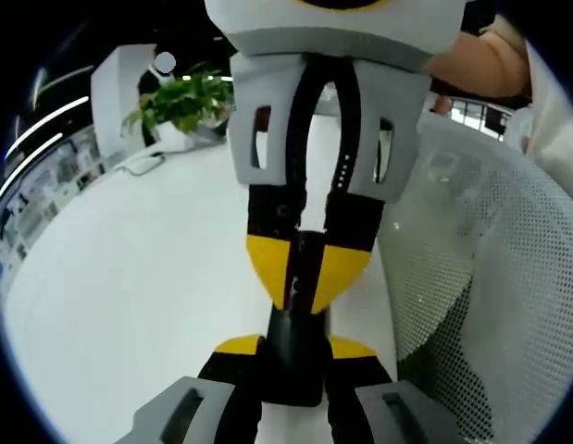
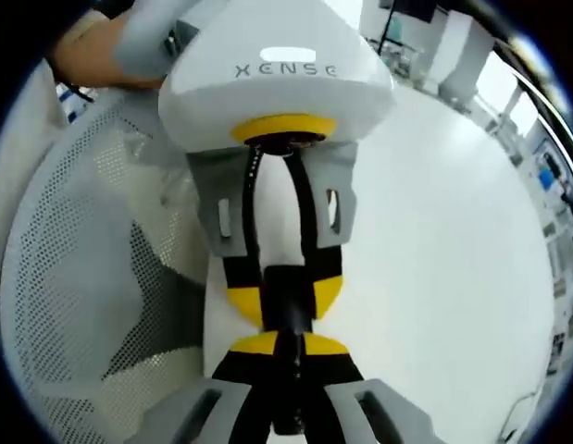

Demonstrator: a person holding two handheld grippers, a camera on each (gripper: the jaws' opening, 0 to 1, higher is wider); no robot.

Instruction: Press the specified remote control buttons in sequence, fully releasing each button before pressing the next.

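- White table (image 1: 129, 277) stretches off on the left of the left gripper view. A potted plant (image 1: 180, 102) stands by its far edge, with a bright office hall behind it.
- Near the table's right edge the remote (image 1: 300, 324) is held up off the top. I see it as a slim black bar and cannot make out any buttons from either end.
- My left claw (image 1: 295, 351) is closed on the near end of it, yellow pads flat against both long sides.
- My right claw (image 1: 307, 277) comes in from above in that view, facing mine, and is clamped on the far end of the same bar.
- From the right gripper view it is mirrored: the right claw (image 2: 281, 347) pinches one end and the left claw (image 2: 286, 294) the other, with the bar bridging the two.
- A white mesh chair (image 1: 490, 259) sits just past that table edge, and a person's hand (image 1: 480, 60) is on the right claw's body.
- I judge the remote light and stiff, with a smooth plastic shell that may slip between pads. It is not fragile, though a hard squeeze could press side keys.
- The best hold is across the narrow sides at one end, leaving the button face bare for the other claw's tip.
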